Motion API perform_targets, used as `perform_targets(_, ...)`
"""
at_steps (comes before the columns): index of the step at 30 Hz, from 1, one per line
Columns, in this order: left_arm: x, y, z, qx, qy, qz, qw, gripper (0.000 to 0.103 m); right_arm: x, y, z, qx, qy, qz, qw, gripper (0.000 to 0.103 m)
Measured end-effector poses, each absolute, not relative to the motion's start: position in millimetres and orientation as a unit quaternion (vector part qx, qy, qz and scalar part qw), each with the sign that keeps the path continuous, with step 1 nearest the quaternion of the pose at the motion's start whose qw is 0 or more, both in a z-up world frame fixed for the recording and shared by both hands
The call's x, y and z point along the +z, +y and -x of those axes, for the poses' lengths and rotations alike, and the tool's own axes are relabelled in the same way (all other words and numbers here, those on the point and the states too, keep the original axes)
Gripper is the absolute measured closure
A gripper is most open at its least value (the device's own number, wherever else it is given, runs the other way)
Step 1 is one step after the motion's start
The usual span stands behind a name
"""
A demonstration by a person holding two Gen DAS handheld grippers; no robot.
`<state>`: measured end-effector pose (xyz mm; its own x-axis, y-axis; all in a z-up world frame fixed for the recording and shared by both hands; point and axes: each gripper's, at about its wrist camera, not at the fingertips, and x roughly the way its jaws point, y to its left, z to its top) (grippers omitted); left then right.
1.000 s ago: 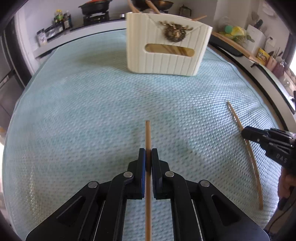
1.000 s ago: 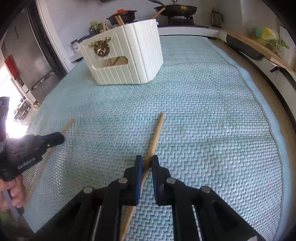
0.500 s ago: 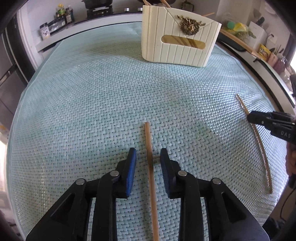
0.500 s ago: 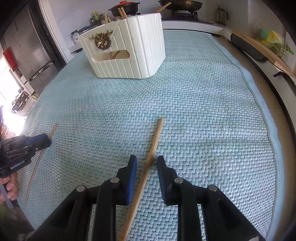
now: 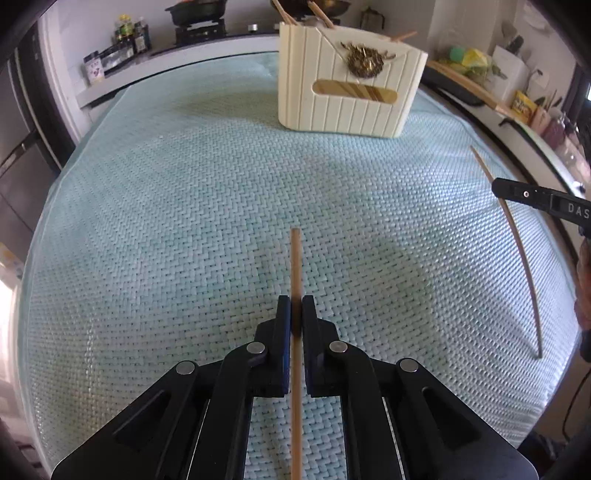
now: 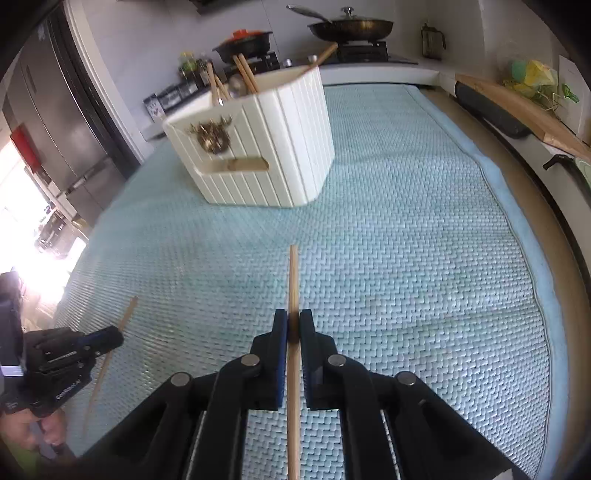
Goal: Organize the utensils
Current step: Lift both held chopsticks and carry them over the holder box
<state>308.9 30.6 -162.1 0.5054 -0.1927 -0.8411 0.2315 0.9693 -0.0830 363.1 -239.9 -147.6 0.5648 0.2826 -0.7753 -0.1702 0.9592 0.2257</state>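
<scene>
In the left wrist view my left gripper is shut on a wooden chopstick that points away over the mat. The right wrist view has my right gripper shut on a second chopstick, lined up straight between its pads. A cream ribbed utensil holder with a gold emblem stands upright at the far side, with several chopsticks sticking out of it. Each gripper also shows at the edge of the other's view: the right gripper with its chopstick, the left gripper with its chopstick.
A pale green woven mat covers the table. A counter behind carries a stove, a lidded pan, a pot and jars. A wooden board and small items line the right edge. A person's hand holds the left gripper.
Both grippers opened around their chopsticks half a second ago and have closed on them again. The right gripper has risen a little, and its chopstick now lies straight between the jaws.
</scene>
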Motion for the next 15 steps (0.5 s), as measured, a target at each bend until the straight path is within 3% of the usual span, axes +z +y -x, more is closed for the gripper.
perform_targets(10,-53.0,66.3,-275.5,-0.149,0.36,0.052,0.92,0.099,-47.7,-242.4,-294.4,0.186,0.309,-0.058,0.931,0.096)
perform_targets(15,-27.3,75.0,-262.4,-0.146,0.299,0.064,0.941,0.099,-20.7,-233.5,-262.3,0.193,0.261,-0.044,0.945,0.096)
